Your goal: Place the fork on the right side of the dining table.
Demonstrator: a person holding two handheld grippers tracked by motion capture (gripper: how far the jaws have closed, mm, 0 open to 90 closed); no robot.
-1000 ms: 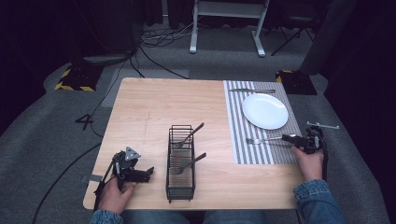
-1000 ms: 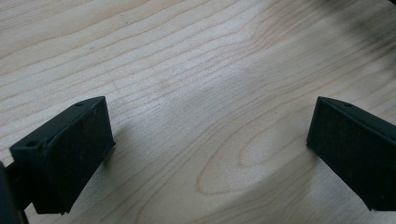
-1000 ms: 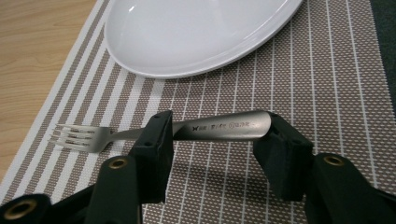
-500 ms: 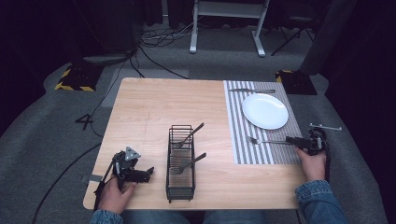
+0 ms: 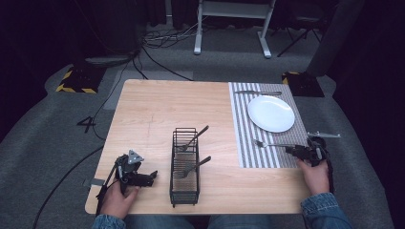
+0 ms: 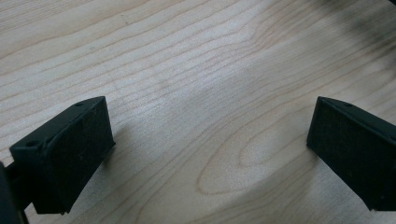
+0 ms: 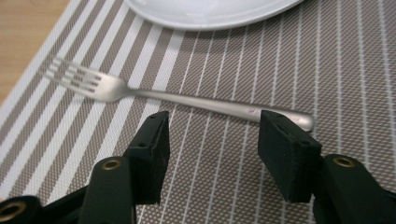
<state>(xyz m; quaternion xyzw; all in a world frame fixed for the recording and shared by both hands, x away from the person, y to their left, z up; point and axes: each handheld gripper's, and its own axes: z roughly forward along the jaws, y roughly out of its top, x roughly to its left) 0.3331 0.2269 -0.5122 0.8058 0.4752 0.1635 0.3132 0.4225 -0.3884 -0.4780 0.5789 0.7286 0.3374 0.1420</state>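
A silver fork (image 5: 271, 144) (image 7: 187, 100) lies flat on the striped placemat (image 5: 248, 143) (image 7: 355, 70), tines toward the table's middle. My right gripper (image 5: 292, 150) (image 7: 212, 125) is open just behind the fork's handle, its jaws either side of it without touching. A white plate (image 5: 271, 113) (image 7: 210, 11) sits on the mat beyond the fork. My left gripper (image 5: 149, 178) (image 6: 210, 126) rests open near the table's front left corner, over bare wood with nothing between its jaws.
A black wire basket (image 5: 184, 191) stands at the table's front centre with two utensils (image 5: 195, 137) leaning out of it. A knife (image 5: 258, 92) lies at the placemat's far end. The wooden table (image 5: 157, 109) has bare room at back left.
The right hand and gripper have drifted slightly toward the near edge; the fork lies on the mat in nearly the same place. The left gripper has not moved.
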